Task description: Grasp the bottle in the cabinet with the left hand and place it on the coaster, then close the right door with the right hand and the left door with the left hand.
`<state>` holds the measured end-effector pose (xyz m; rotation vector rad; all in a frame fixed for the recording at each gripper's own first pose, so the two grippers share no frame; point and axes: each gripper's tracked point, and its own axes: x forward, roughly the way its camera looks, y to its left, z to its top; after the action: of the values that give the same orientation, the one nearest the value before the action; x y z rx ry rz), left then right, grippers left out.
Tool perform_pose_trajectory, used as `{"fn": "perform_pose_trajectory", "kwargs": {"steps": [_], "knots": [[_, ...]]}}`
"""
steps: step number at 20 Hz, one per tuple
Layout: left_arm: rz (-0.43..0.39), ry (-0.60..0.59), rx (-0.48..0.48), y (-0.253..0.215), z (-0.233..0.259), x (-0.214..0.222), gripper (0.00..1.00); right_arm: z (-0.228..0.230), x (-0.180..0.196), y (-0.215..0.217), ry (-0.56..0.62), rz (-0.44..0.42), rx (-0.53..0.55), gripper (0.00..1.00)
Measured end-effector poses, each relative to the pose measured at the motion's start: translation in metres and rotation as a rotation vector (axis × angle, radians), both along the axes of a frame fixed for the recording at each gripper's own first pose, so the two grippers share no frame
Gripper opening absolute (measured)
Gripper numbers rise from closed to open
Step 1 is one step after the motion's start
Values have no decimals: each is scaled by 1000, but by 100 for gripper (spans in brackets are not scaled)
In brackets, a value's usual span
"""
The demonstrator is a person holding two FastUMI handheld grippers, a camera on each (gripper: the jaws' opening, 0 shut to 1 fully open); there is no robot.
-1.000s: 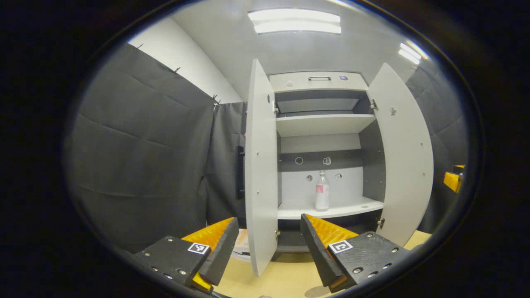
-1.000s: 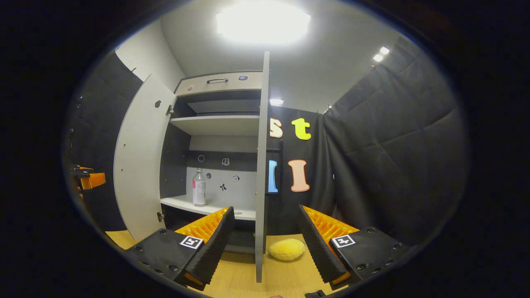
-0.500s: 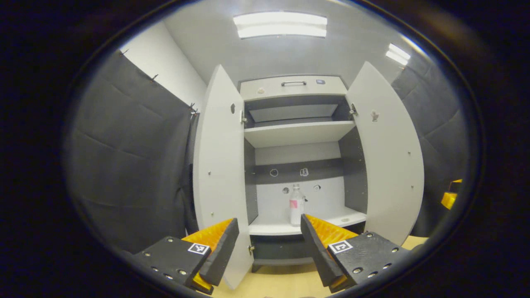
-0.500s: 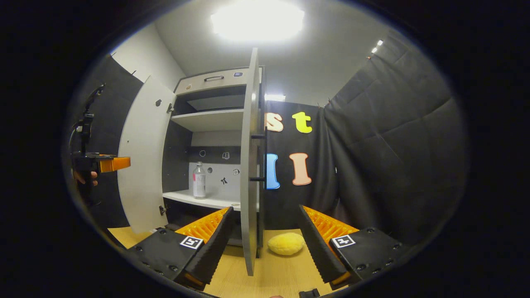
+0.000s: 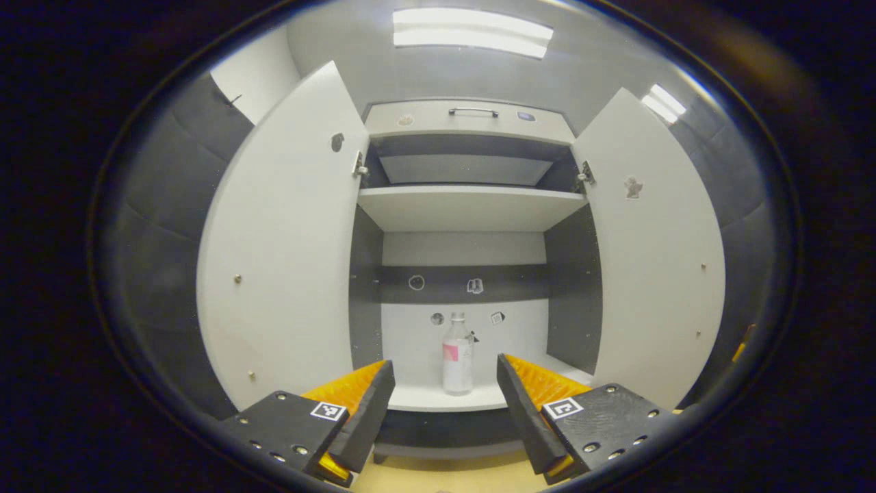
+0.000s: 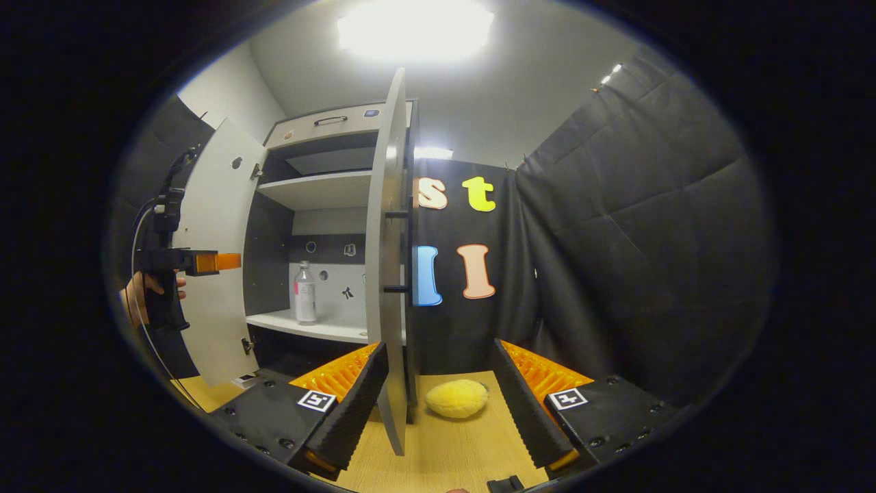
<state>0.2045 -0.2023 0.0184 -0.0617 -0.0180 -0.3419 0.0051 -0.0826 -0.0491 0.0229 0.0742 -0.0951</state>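
Observation:
A clear bottle [image 5: 457,356] with a pink label stands upright on the cabinet's lower shelf [image 5: 438,397]. Both white doors, left [image 5: 287,260] and right [image 5: 650,274], stand wide open. My left gripper [image 5: 445,404] is open and faces the opening squarely, short of the shelf, with the bottle framed between its fingers farther off. In the right gripper view the bottle [image 6: 304,293] shows past the right door's edge [image 6: 387,260], and a hand [image 6: 140,298] holds the left gripper [image 6: 226,261] by the left door [image 6: 212,308]. My right gripper [image 6: 438,404] is open and empty.
A yellow round cushion-like pad [image 6: 456,398] lies on the wooden table [image 6: 452,452] just right of the right door's lower edge. The upper shelf [image 5: 472,205] is bare. A drawer with a handle [image 5: 473,111] tops the cabinet. Black cloth walls close both sides.
My left gripper has moved rightwards and forwards from beside the left door to face the cabinet opening; the bottle now sits between its fingers in view. The right gripper shifted slightly right of the right door.

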Motion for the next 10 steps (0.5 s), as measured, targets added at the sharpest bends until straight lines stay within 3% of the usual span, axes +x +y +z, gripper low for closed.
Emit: {"fn": "perform_pose_trajectory", "kwargs": {"steps": [2, 4, 5, 10], "knots": [[-32, 18, -13, -14, -9, 25, 95, -3, 8, -5, 4, -39, -13, 97], [-56, 37, -24, -26, -19, 54, 96, -3, 12, -8, 6, -76, -17, 97], [-69, 44, -29, -32, -24, 66, 88, -5, 14, -10, 11, -96, -20, 97], [-131, 80, -28, -63, -55, 115, 88, -9, 17, -22, 28, -185, -38, 97]]}}
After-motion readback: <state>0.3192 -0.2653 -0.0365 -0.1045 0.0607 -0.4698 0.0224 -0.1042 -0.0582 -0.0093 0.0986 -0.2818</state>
